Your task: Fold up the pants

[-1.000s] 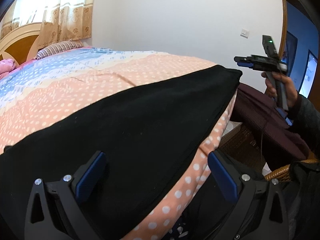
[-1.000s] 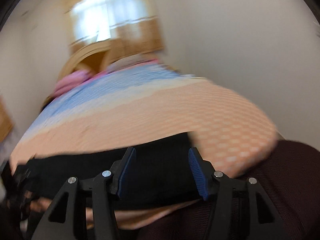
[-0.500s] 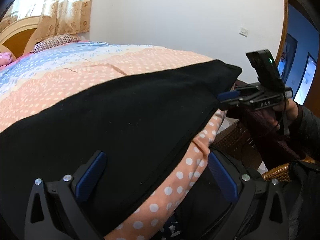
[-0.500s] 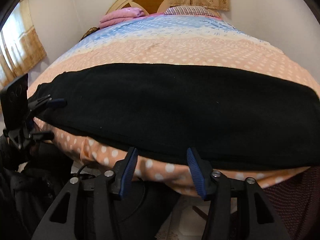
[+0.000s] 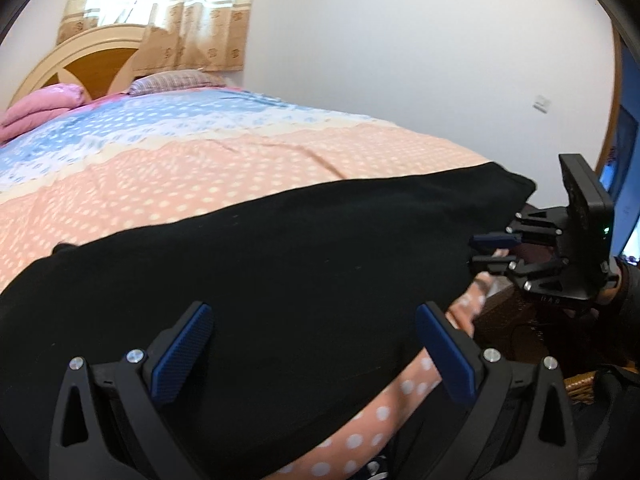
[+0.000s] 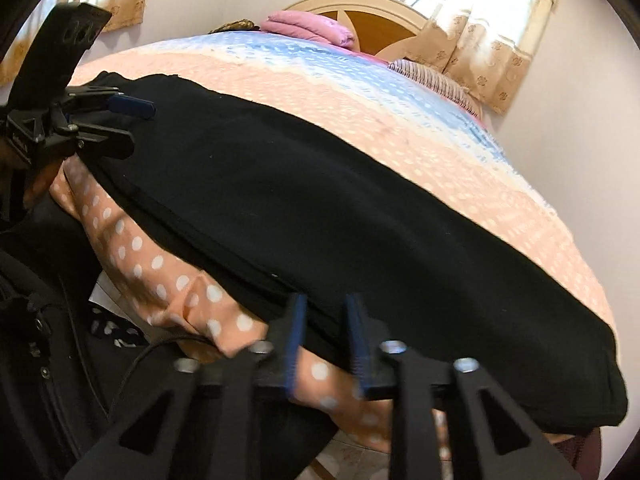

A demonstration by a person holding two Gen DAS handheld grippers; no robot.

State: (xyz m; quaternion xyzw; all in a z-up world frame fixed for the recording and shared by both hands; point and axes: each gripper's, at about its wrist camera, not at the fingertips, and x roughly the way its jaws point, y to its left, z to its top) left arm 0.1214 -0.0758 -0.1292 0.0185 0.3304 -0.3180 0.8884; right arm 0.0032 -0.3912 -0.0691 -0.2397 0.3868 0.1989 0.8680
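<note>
The black pants (image 5: 280, 264) lie flat in a long strip across the near edge of the bed, and also show in the right wrist view (image 6: 320, 208). My left gripper (image 5: 312, 344) is open, its fingers over one end of the pants; it shows in the right wrist view (image 6: 128, 120). My right gripper (image 6: 324, 328) has its fingers a narrow gap apart, straddling the near edge of the pants and the bedcover below it. It also shows in the left wrist view (image 5: 486, 250) at the far end of the pants.
The bed has a peach and blue polka-dot cover (image 5: 200, 160), a wooden headboard (image 5: 88, 52) and pink bedding (image 6: 312, 26) at its head. A wicker chair (image 5: 516, 324) with dark cloth stands beside the bed. White walls surround it.
My right gripper has moved down to the pants' near edge and its fingers have narrowed. My left gripper has stayed open over the other end, tilted up a little.
</note>
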